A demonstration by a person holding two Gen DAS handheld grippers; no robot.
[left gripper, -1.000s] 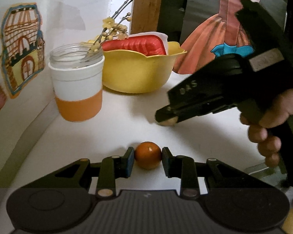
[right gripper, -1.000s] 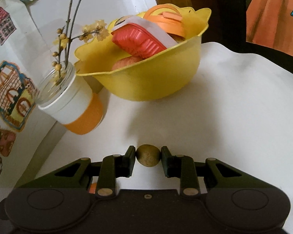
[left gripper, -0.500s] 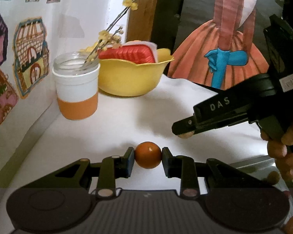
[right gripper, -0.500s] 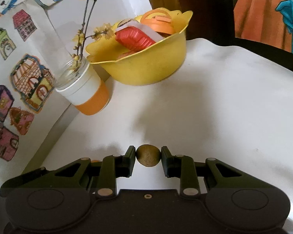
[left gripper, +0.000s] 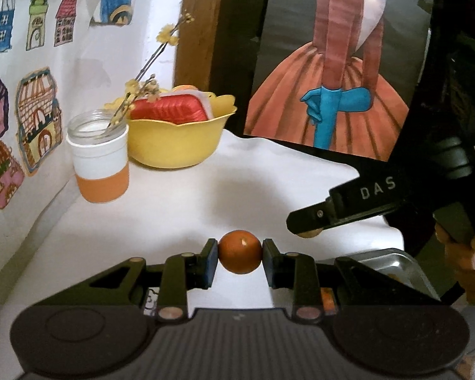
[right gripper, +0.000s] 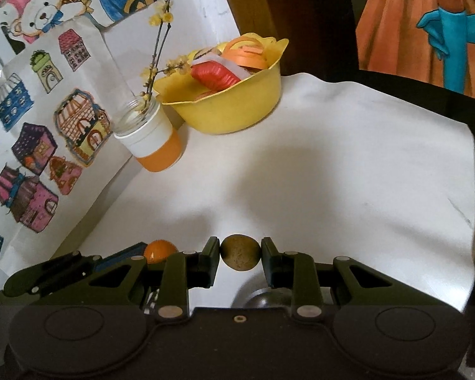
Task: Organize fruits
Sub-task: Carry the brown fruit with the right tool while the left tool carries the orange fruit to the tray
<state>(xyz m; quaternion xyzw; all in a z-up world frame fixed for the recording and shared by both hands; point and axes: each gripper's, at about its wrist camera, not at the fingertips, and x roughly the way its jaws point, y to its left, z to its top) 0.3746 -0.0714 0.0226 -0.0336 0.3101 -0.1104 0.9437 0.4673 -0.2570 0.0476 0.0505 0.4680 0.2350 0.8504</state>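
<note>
Your left gripper [left gripper: 240, 257] pinches a small round orange fruit [left gripper: 240, 256], one finger on each side, held above the white tabletop [left gripper: 180, 209]. No contact with the surface visible under it.

Your right gripper [right gripper: 240, 255] pinches a small olive-brown fruit [right gripper: 240, 253] the same way, also raised over the table. In the left wrist view it comes in from the right, a hand [left gripper: 465, 253] on its handle, a pale sliver of the fruit showing at the fingertips. In the right wrist view the orange fruit shows just to the left, between the other gripper's fingers.

A metal tray [left gripper: 392, 261] sits at the near right, partly hidden behind your left gripper's linkage; something orange lies in it, too hidden to name. Its curved corner shows below the olive-brown fruit in the right wrist view.

Far left corner of the table: a yellow bowl [right gripper: 234, 107] with a scalloped rim, holding a red ridged container [right gripper: 217, 74] and an orange ring-shaped piece [right gripper: 245, 55]. Just beside it, nearer the wall, a glass jar [right gripper: 145, 133] with a white and orange band, holding twigs with yellow blossoms [right gripper: 161, 20].

The wall on the left carries drawings of houses [right gripper: 79, 120]. Behind the table, a painting of a figure in an orange dress [left gripper: 329, 95].
</note>
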